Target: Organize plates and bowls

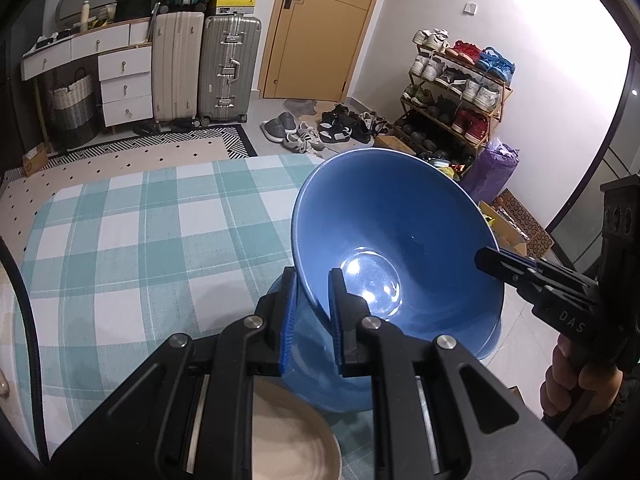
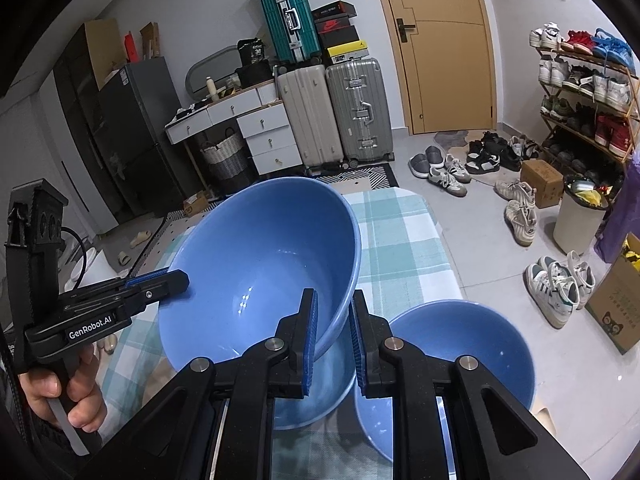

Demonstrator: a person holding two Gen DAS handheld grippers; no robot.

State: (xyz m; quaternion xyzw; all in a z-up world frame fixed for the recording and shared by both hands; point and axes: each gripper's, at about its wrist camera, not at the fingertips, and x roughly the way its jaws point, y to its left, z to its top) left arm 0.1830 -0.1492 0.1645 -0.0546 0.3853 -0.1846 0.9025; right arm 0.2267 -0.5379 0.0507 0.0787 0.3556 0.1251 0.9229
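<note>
A blue bowl point(image 1: 394, 236) is held tilted in the air between both grippers, its mouth turned up and toward the cameras, its base low and near. The left gripper point(image 1: 312, 300) has its jaws clamped on the bowl's near-left rim; the right gripper point(image 2: 334, 320) has its jaws clamped on the opposite rim, so the line between the two grips runs left to right across the bowl. Under it sits a second bowl point(image 2: 460, 356), upright on the worktop point(image 1: 140, 240), which wears a teal-and-white check cloth; in the right wrist view this bowl lies just right of the held one, close to the worktop's right edge. A beige plate point(image 1: 288, 440) lies nearest, partly hidden under the left gripper. The cloth to the left and far side is bare, giving open room there; beyond the right edge the floor drops away, with shoes point(image 2: 448, 170) scattered on it.
</note>
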